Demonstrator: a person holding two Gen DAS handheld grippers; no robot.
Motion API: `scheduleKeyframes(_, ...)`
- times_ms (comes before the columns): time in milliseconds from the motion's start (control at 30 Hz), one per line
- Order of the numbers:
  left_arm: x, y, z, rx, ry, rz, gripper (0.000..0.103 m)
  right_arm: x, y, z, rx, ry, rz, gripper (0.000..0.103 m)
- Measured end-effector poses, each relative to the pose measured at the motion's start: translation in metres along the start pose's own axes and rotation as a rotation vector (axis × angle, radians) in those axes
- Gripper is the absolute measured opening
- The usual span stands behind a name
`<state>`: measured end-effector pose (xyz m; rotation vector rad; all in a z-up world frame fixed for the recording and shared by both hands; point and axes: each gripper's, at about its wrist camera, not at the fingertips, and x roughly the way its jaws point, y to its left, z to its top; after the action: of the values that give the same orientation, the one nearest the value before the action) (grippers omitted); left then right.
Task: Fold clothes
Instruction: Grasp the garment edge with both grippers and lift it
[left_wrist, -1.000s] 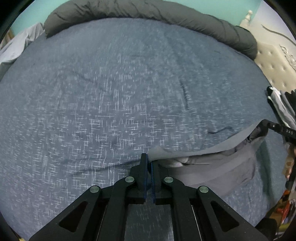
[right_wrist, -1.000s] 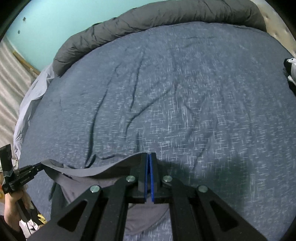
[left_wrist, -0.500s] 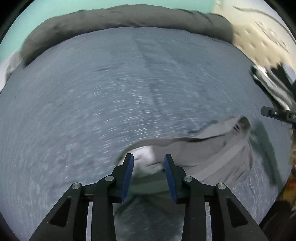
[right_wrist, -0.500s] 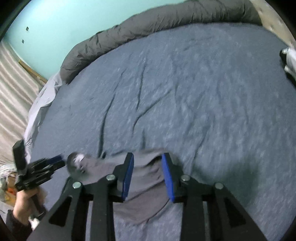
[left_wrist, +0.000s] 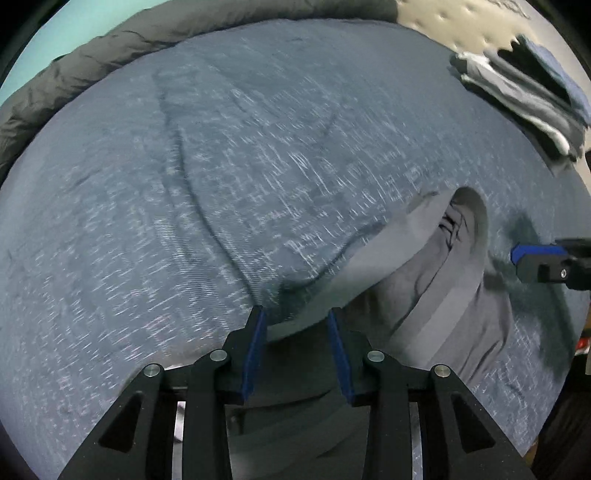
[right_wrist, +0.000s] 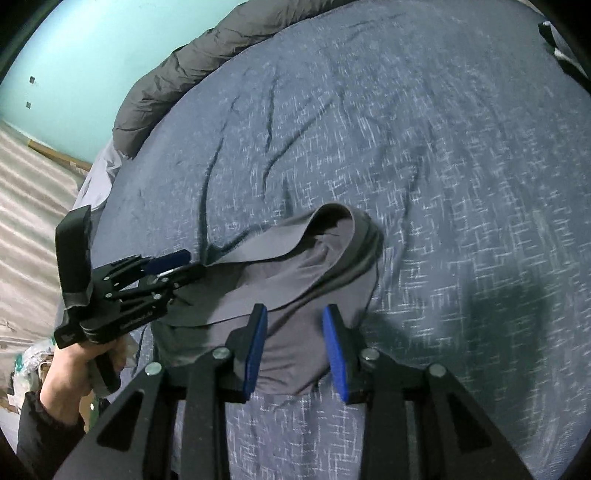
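Note:
A grey garment with a wide waistband lies crumpled on the blue speckled bedsheet. Part of its band stands up in a loop. My left gripper is open just above the garment's near edge, with nothing between its blue pads. My right gripper is open too and hovers over the garment without holding it. In the right wrist view a hand holds the left gripper at the garment's left end. The right gripper shows at the right edge of the left wrist view.
A pile of folded clothes sits on the bed's far right by a beige tufted headboard. A dark grey duvet is bunched along the far edge before a turquoise wall. Striped flooring lies left of the bed.
Both grippers were shut on the garment's stretched edge a second ago. They have opened and let go, and the garment has dropped in a heap on the sheet.

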<state>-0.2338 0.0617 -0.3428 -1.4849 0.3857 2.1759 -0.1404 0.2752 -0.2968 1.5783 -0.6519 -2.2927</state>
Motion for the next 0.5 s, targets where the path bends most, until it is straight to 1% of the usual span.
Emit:
scheduleKeyframes(67, 0.005, -0.001, 0.0, 0.021, 0.011, 0.0, 0.024, 0.004, 0.0, 0.001, 0.007, 0.001, 0.007, 0.031)
scheduleKeyframes(100, 0.008, -0.001, 0.0, 0.023, 0.017, 0.002, 0.011, 0.006, 0.001, 0.002, 0.011, 0.001, 0.012, 0.031)
scheduleKeyframes(133, 0.008, 0.0, 0.0, 0.022, 0.016, 0.006, 0.004, 0.009, 0.001, 0.003, 0.015, 0.001, 0.014, 0.031)
scheduleKeyframes(167, 0.008, 0.001, 0.0, 0.018, 0.013, 0.009, 0.002, 0.012, 0.002, 0.004, 0.019, 0.001, 0.015, 0.031)
scheduleKeyframes(300, 0.0, 0.008, 0.001, 0.006, -0.017, 0.021, 0.0, 0.023, 0.003, 0.01, 0.023, 0.011, 0.01, 0.031)
scheduleKeyframes(333, -0.003, 0.01, 0.001, 0.004, -0.027, 0.026, 0.0, 0.024, 0.004, 0.011, 0.019, 0.007, 0.007, 0.029)
scheduleKeyframes(367, -0.006, 0.011, 0.001, 0.005, -0.031, 0.031, 0.0, 0.024, 0.005, 0.011, 0.015, 0.004, 0.005, 0.022)
scheduleKeyframes(400, -0.009, 0.013, 0.001, 0.004, -0.035, 0.037, 0.0, 0.024, 0.006, 0.012, 0.011, 0.0, 0.002, 0.019)
scheduleKeyframes(433, -0.012, 0.017, 0.001, -0.004, -0.04, 0.042, 0.0, 0.025, 0.007, 0.013, 0.007, -0.004, 0.0, 0.012)
scheduleKeyframes(467, -0.016, 0.02, 0.001, -0.011, -0.045, 0.048, 0.0, 0.025, 0.008, 0.013, 0.004, -0.007, -0.003, 0.007)
scheduleKeyframes(500, -0.02, 0.024, 0.0, -0.02, -0.051, 0.053, 0.0, 0.025, 0.009, 0.014, 0.0, -0.011, -0.005, 0.005)
